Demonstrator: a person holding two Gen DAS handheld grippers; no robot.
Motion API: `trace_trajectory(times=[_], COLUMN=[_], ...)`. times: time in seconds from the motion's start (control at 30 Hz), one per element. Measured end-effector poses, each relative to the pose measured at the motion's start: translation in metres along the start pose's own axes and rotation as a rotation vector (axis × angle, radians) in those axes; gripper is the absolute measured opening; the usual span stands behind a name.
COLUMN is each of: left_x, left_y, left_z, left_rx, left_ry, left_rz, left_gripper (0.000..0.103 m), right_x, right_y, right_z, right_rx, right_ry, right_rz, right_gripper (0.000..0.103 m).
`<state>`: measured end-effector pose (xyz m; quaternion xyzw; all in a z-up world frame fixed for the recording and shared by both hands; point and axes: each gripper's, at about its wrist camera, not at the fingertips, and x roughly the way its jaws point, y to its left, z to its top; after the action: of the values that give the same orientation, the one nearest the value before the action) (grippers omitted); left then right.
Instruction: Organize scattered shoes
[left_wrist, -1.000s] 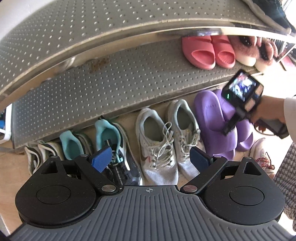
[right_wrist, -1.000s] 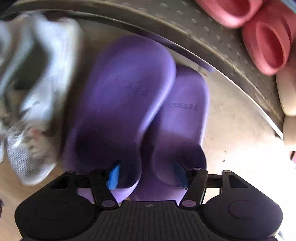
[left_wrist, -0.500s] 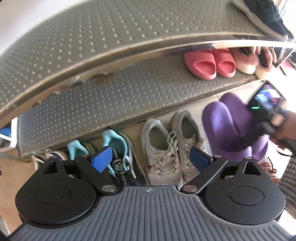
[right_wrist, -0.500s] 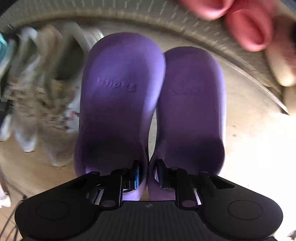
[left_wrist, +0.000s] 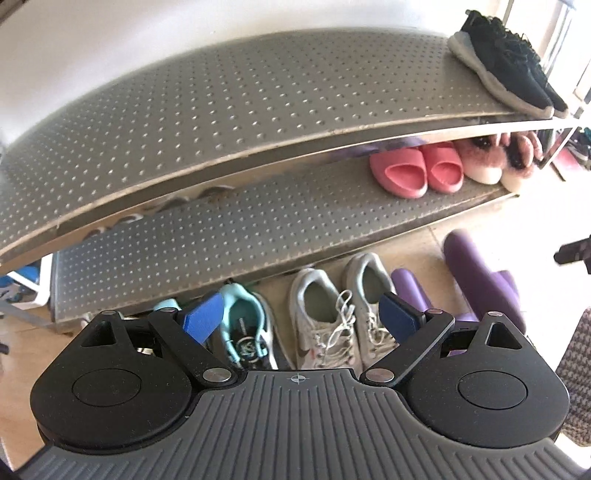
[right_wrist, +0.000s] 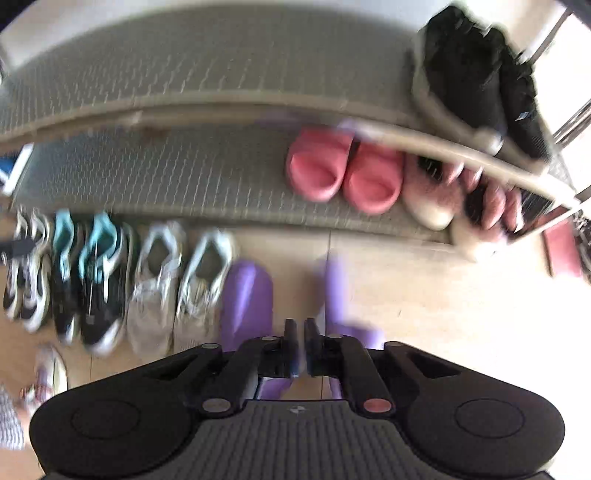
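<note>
My right gripper (right_wrist: 301, 347) points down and is almost shut. It pinches the inner walls of the pair of purple slippers (right_wrist: 245, 302), which hang tilted above the floor. Its jaws are opening slightly, with the slipper walls still between the pads. This view is blurred. In the left wrist view the purple slippers (left_wrist: 478, 277) tilt up at the right, beside the grey sneakers (left_wrist: 325, 317). My left gripper (left_wrist: 301, 317) hangs open and empty above the row of shoes on the floor.
A two-tier metal rack (left_wrist: 258, 122) stands behind the row. Black sneakers (left_wrist: 506, 62) sit on its top shelf; pink slides (left_wrist: 417, 171) and fluffy slippers (left_wrist: 495, 158) sit on the lower one. Teal-lined black sneakers (left_wrist: 243, 325) stand left of the grey pair. One loose shoe (right_wrist: 48, 373) lies at the front left.
My right gripper closed on the purple slippers' inner walls and rose, lifting the pair off the floor. My left gripper rose a little, still open.
</note>
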<state>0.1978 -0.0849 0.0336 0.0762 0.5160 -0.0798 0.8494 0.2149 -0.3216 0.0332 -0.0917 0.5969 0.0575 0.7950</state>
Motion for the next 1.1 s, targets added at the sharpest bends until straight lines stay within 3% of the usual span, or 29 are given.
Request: trace_trajectory(times=[0.03, 0.07, 0.27, 0.3, 0.4, 0.53, 0.67, 0.77, 0.93, 1.0, 1.1], left_x=[0.001, 0.001, 0.011, 0.014, 0.023, 0.035, 0.048, 0.055, 0.064, 0.067, 0.07], left_y=[0.001, 0.001, -0.002, -0.003, -0.007, -0.016, -0.027, -0.038, -0.05, -0.049, -0.045], left_z=[0.0, 0.0, 0.003, 0.004, 0.004, 0.002, 0.0, 0.0, -0.002, -0.003, -0.004], left_rx=[-0.001, -0.001, 0.013, 0.016, 0.021, 0.049, 0.069, 0.083, 0.114, 0.12, 0.116], left_ry=[0.003, 0.006, 0.03, 0.04, 0.065, 0.102, 0.143, 0.164, 0.185, 0.196, 0.206], left_rz=[-0.002, -0.004, -0.024, -0.026, -0.035, -0.036, -0.036, -0.044, -0.05, -0.046, -0.037], left_gripper=[0.094, 0.094, 0.095, 0.095, 0.095, 0.095, 0.095, 0.095, 0.094, 0.095, 0.095], right_x=[0.009, 0.016, 0.059, 0.071, 0.091, 0.117, 0.147, 0.168, 0.206, 0.218, 0.239], right_y=[0.002, 0.006, 0.008, -0.002, -0.027, -0.089, -0.133, -0.126, -0.075, -0.068, -0.077], right_z=[-0.002, -0.006, -0.012, -0.008, -0.004, -0.015, -0.042, -0.049, -0.04, -0.037, -0.042], right_rx=[0.0, -0.002, 0.024, 0.058, 0.156, 0.378, 0.432, 0.347, 0.153, 0.173, 0.336], right_ry=[0.018, 0.028, 0.108, 0.112, 0.095, 0.057, 0.049, 0.053, 0.024, 0.035, 0.129], right_rz=[0.001, 0.0, -0.018, -0.035, -0.076, -0.146, -0.242, -0.233, -0.184, -0.165, -0.107], right_gripper=[0.033, 0.039, 0.045, 0.051, 0.082, 0.088, 0.091, 0.091, 0.099, 0.099, 0.099])
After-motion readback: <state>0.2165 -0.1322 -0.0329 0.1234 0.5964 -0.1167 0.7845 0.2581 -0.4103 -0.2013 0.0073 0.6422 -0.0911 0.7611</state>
